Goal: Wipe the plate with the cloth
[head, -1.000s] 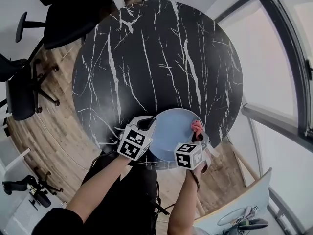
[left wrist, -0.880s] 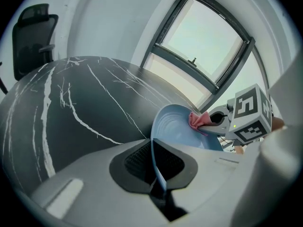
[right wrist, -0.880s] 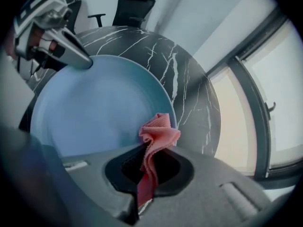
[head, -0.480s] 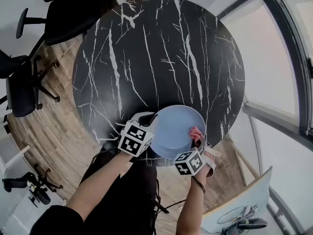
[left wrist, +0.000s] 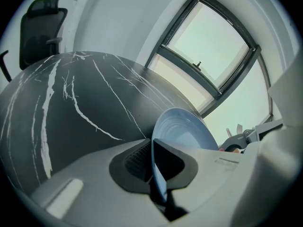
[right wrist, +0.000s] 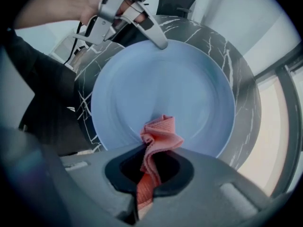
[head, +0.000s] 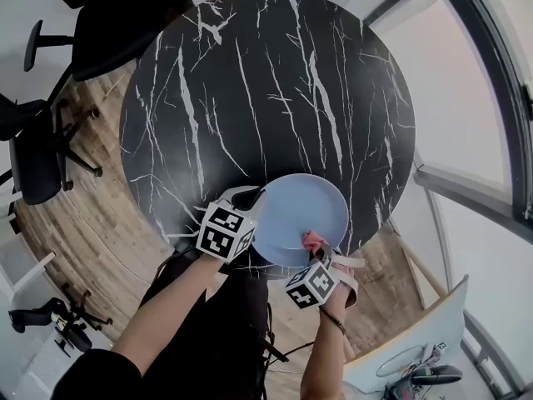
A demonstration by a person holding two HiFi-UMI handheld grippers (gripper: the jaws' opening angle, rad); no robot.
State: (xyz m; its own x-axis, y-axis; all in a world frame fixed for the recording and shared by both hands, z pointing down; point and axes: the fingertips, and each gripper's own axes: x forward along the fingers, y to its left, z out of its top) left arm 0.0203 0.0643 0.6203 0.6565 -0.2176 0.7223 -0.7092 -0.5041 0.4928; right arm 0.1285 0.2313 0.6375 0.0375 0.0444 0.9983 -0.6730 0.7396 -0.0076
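— Blue plate (head: 304,207), starting at the left: what do we record for the hold?

— We find the left gripper (head: 256,198) clamped narrow on the plate's left rim, which runs edge-on between its jaws. The plate sits tilted at the near edge of the black marble table (head: 250,90). We cannot tell whether any part of it rests there.

— Long axis?

— None to enter, since it is round. What counts is where the hollow face looks, and we judge it looks up toward the person and the right gripper (head: 321,257).

— Moving right, then?

— We note the pink cloth (head: 314,242) at the plate's lower right. Its bunched end appears to lie against the face just inside the near rim. Its length runs straight out of the jaws, along the line that gripper points.

— State of the right gripper?

— Closed on the cloth and pointing down onto the plate. It is the one at the work, while the left only steadies.

— And the coming stroke?

— We judge the bare face lies beyond the cloth, toward the rim the left gripper holds. The wipe should run that way, across the dish.
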